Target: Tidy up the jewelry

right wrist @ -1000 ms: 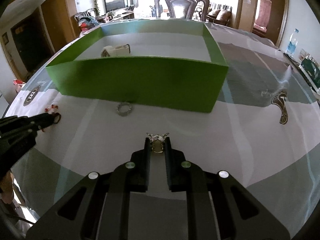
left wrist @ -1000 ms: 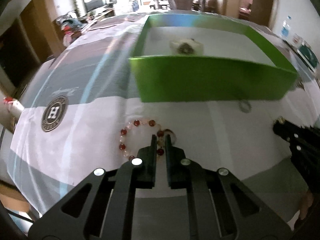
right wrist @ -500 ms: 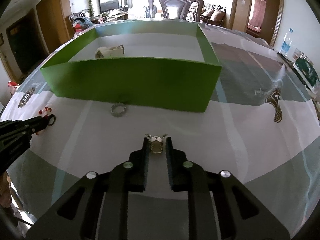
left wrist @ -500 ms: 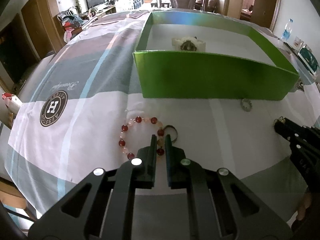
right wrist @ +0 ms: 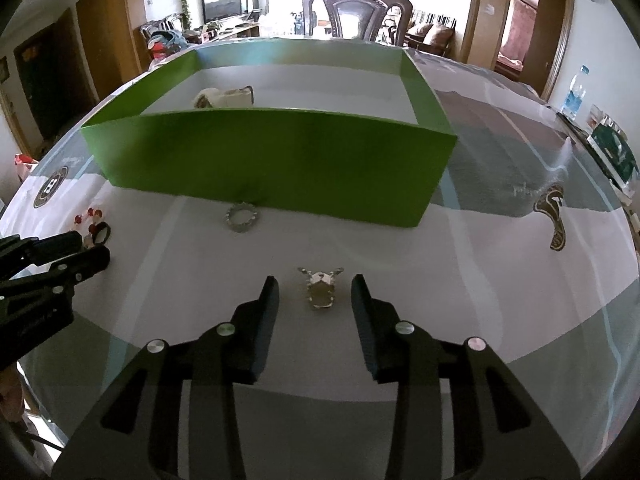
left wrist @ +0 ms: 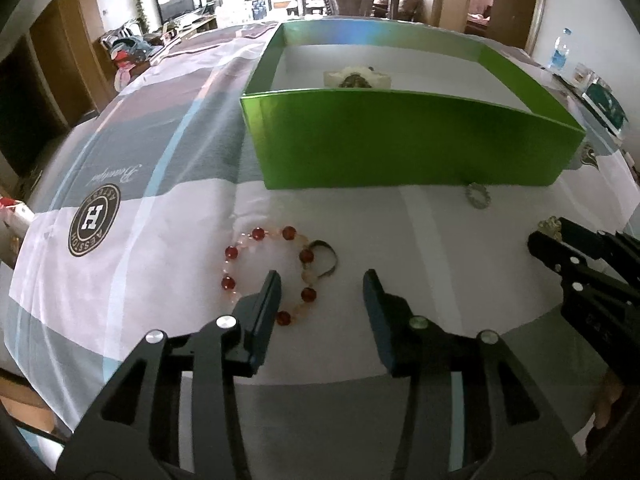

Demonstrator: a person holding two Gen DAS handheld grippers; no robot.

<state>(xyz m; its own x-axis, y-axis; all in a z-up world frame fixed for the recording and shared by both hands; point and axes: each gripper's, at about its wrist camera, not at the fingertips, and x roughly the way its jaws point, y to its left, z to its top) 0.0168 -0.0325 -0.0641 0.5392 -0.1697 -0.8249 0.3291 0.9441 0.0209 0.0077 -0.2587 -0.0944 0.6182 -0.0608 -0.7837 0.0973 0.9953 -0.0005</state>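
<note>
A red and pale bead bracelet (left wrist: pixel 267 276) lies on the tablecloth with a dark ring (left wrist: pixel 325 258) at its right edge. My left gripper (left wrist: pixel 322 284) is open; the bracelet's right side lies between its fingers. My right gripper (right wrist: pixel 314 290) is open around a small gold and white brooch (right wrist: pixel 320 290) on the cloth. A silver ring (right wrist: pixel 242 218) lies by the green box (right wrist: pixel 280 160), also in the left wrist view (left wrist: pixel 478 196). A white bracelet (right wrist: pixel 224 98) lies inside the box.
The green box's front wall (left wrist: pixel 400 140) stands just beyond both grippers. The tablecloth carries a round H logo (left wrist: pixel 94 220) at left. A water bottle (right wrist: pixel 574 94) and a dark green packet (right wrist: pixel 612 152) sit at the far right. A wooden chair (right wrist: pixel 356 12) stands behind.
Both grippers have opened from shut. The bracelet and the brooch lie on the cloth between the spread fingers. Both views have pulled back slightly.
</note>
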